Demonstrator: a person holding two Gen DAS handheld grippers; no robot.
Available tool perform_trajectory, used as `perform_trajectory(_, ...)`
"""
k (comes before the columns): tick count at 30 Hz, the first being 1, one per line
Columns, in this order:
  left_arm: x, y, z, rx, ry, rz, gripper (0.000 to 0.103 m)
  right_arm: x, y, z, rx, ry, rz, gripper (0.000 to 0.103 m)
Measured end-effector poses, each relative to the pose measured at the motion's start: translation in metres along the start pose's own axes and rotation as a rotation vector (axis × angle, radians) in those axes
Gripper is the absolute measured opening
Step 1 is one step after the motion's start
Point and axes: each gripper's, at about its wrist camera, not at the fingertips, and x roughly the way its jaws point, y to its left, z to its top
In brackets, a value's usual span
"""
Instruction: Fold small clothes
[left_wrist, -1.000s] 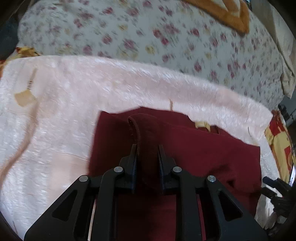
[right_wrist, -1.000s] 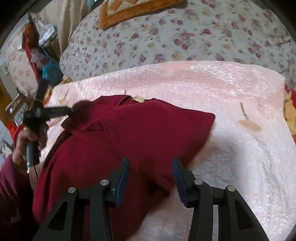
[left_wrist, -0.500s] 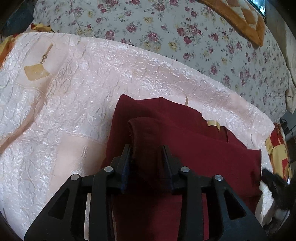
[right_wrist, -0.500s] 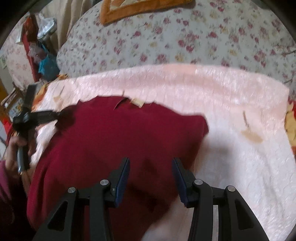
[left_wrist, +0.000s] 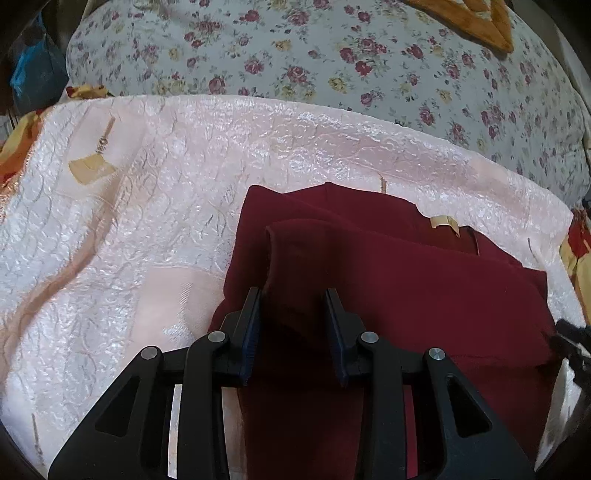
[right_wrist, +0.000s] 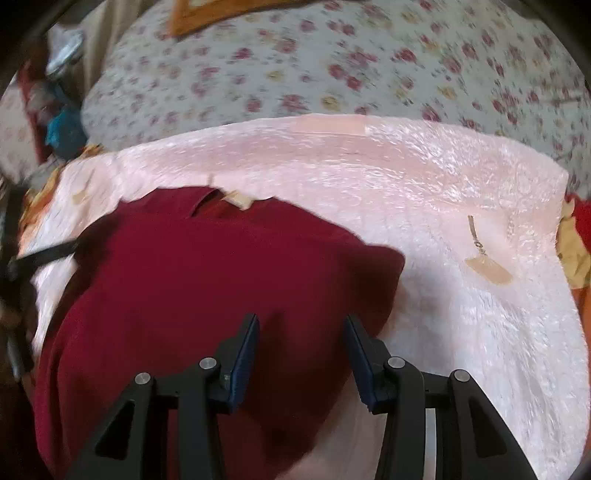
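Note:
A dark red garment (left_wrist: 406, 280) lies folded on a pale pink quilted cover (left_wrist: 147, 206). My left gripper (left_wrist: 293, 295) has its jaws parted around a raised fold of the garment's left edge; the pads (left_wrist: 253, 321) look just apart from the cloth. In the right wrist view the same garment (right_wrist: 221, 280) spreads under my right gripper (right_wrist: 301, 321), which is open and empty above its near right part. The left gripper also shows in the right wrist view (right_wrist: 40, 254) at the garment's far left.
A floral bedspread (left_wrist: 332, 55) covers the bed behind the pink cover (right_wrist: 461, 184). An orange cushion (left_wrist: 476, 18) lies at the back. A cream tag (left_wrist: 443, 221) sits at the garment's collar. Clutter and a blue bag (right_wrist: 62, 129) stand at the far left.
My left gripper's jaws have spread apart, loosening on the fold they pinched a second ago, as the folded flap settled onto the garment. My right gripper stayed open and shifted slightly over it.

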Motion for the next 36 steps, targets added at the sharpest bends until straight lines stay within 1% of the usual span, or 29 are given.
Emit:
perform_trajectory(2,-0.004,0.0,-0.002,-0.005,-0.004,0.001,0.031,0.004,0.006,-0.009,-0.014,0.02,-0.005,0.045)
perform_trajectory(4,-0.01,0.0,-0.007,-0.015,0.002,-0.008,0.031,0.018,0.007,-0.02,-0.05,0.078,-0.046,0.045)
perform_trajectory(6,-0.016,0.0,-0.012,-0.025,0.012,-0.027,0.031,0.015,0.006,-0.023,-0.045,0.066,-0.054,0.045)
perform_trajectory(8,-0.026,0.002,-0.021,-0.031,0.019,-0.048,0.031,0.004,0.006,-0.023,-0.029,0.062,-0.041,0.045)
perform_trajectory(10,-0.038,0.004,-0.032,-0.031,0.027,-0.063,0.032,-0.01,0.006,-0.026,-0.017,0.049,0.003,0.046)
perform_trajectory(11,-0.045,0.006,-0.038,-0.032,0.029,-0.072,0.038,-0.017,0.007,-0.029,-0.011,0.048,0.039,0.046)
perform_trajectory(12,-0.053,0.008,-0.045,-0.036,0.03,-0.086,0.041,-0.026,0.007,-0.034,-0.004,0.044,0.075,0.048)
perform_trajectory(14,-0.068,0.014,-0.06,-0.053,0.017,-0.109,0.055,-0.039,0.009,-0.046,0.003,0.047,0.126,0.049)
perform_trajectory(15,-0.076,0.017,-0.068,-0.066,0.008,-0.118,0.056,-0.045,0.011,-0.054,0.011,0.053,0.165,0.05)
perform_trajectory(16,-0.082,0.02,-0.076,-0.075,0.008,-0.126,0.057,-0.05,0.013,-0.06,0.018,0.054,0.187,0.05)
perform_trajectory(19,-0.091,0.024,-0.096,-0.073,0.032,-0.133,0.057,-0.056,0.022,-0.079,0.031,0.063,0.243,0.05)
perform_trajectory(21,-0.094,0.024,-0.11,-0.067,0.047,-0.12,0.057,-0.048,0.028,-0.089,0.05,0.083,0.282,0.05)
perform_trajectory(23,-0.094,0.024,-0.12,-0.062,0.064,-0.115,0.057,-0.034,0.037,-0.096,0.046,0.101,0.278,0.05)
perform_trajectory(25,-0.096,0.023,-0.129,-0.066,0.082,-0.111,0.057,-0.028,0.044,-0.099,0.018,0.08,0.257,0.044)
perform_trajectory(26,-0.099,0.023,-0.133,-0.069,0.086,-0.116,0.057,-0.027,0.047,-0.1,0.006,0.071,0.213,0.029)
perform_trajectory(27,-0.102,0.025,-0.136,-0.071,0.085,-0.121,0.057,-0.029,0.046,-0.1,-0.002,0.059,0.187,0.015)
perform_trajectory(29,-0.108,0.028,-0.141,-0.074,0.079,-0.121,0.057,-0.036,0.037,-0.097,0.0,0.036,0.17,0.004)
perform_trajectory(31,-0.112,0.03,-0.146,-0.074,0.082,-0.12,0.057,-0.046,0.025,-0.097,0.016,0.016,0.15,0.004)
perform_trajectory(32,-0.114,0.03,-0.149,-0.074,0.087,-0.122,0.057,-0.049,0.019,-0.098,0.032,0.02,0.16,0.004)
perform_trajectory(34,-0.117,0.031,-0.155,-0.076,0.096,-0.128,0.057,-0.056,0.011,-0.103,0.08,0.036,0.24,0.004)
perform_trajectory(35,-0.119,0.032,-0.159,-0.077,0.107,-0.136,0.057,-0.06,0.011,-0.105,0.094,0.033,0.266,0.005)
perform_trajectory(36,-0.12,0.032,-0.163,-0.077,0.118,-0.141,0.057,-0.065,0.011,-0.111,0.11,0.031,0.315,0.007)
